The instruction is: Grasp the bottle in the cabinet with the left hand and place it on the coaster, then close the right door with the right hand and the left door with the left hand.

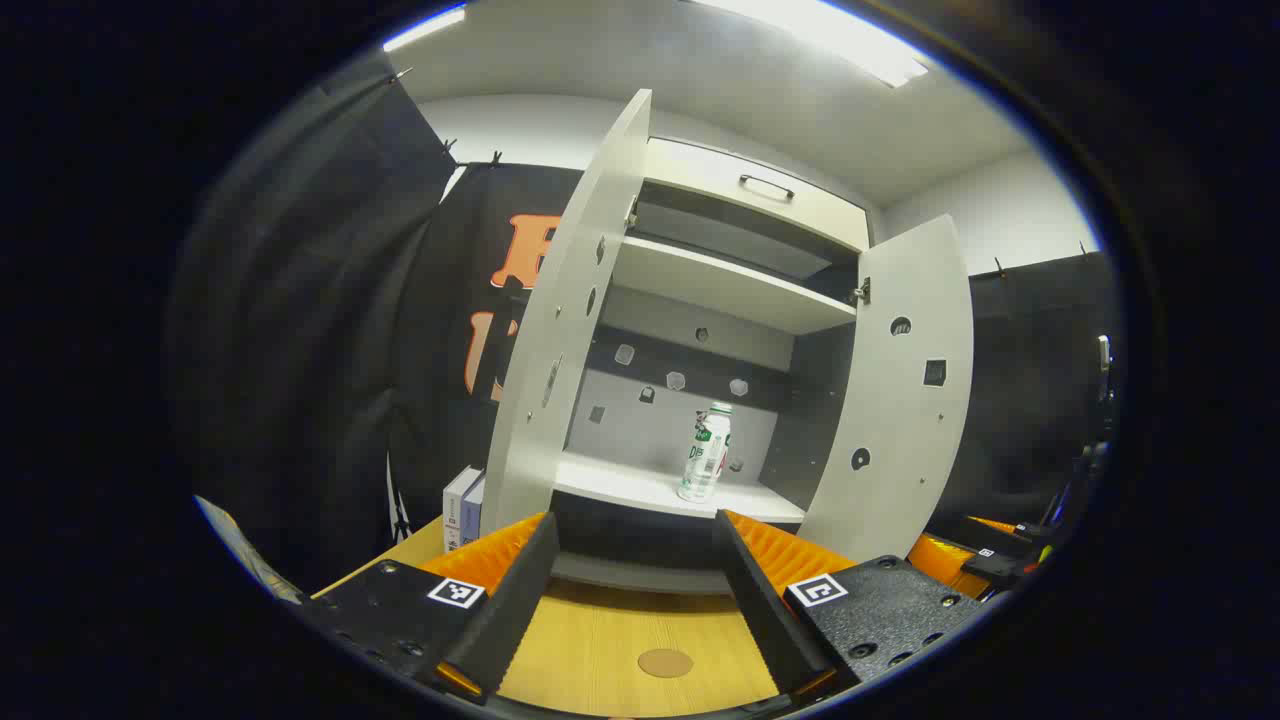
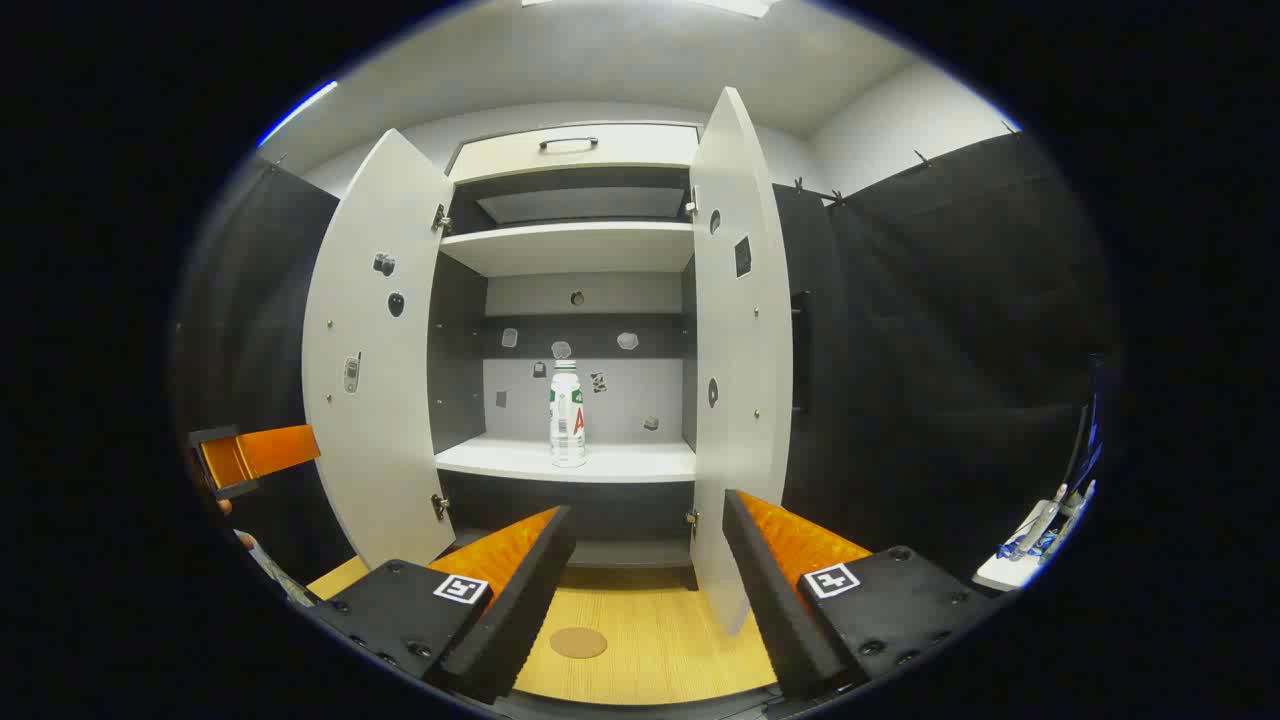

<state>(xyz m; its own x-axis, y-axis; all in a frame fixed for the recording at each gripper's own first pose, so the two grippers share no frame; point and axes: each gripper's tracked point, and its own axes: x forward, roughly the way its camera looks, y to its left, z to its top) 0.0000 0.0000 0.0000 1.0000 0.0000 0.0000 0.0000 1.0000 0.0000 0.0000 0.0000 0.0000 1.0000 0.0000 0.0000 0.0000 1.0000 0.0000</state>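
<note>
A clear bottle with a white cap and a green-and-white label stands upright on the cabinet's lower shelf. In the right gripper view the bottle is at mid-shelf. Both doors are swung open: left door, right door. A round brown coaster lies on the wooden table in front of the cabinet. My left gripper is open and empty, well short of the shelf. My right gripper is open and empty too, near the right door's edge.
Small boxes stand on the table left of the cabinet. The other gripper shows at the far left of the right gripper view. A white tray with small items sits far right. An upper shelf and a drawer top the cabinet.
</note>
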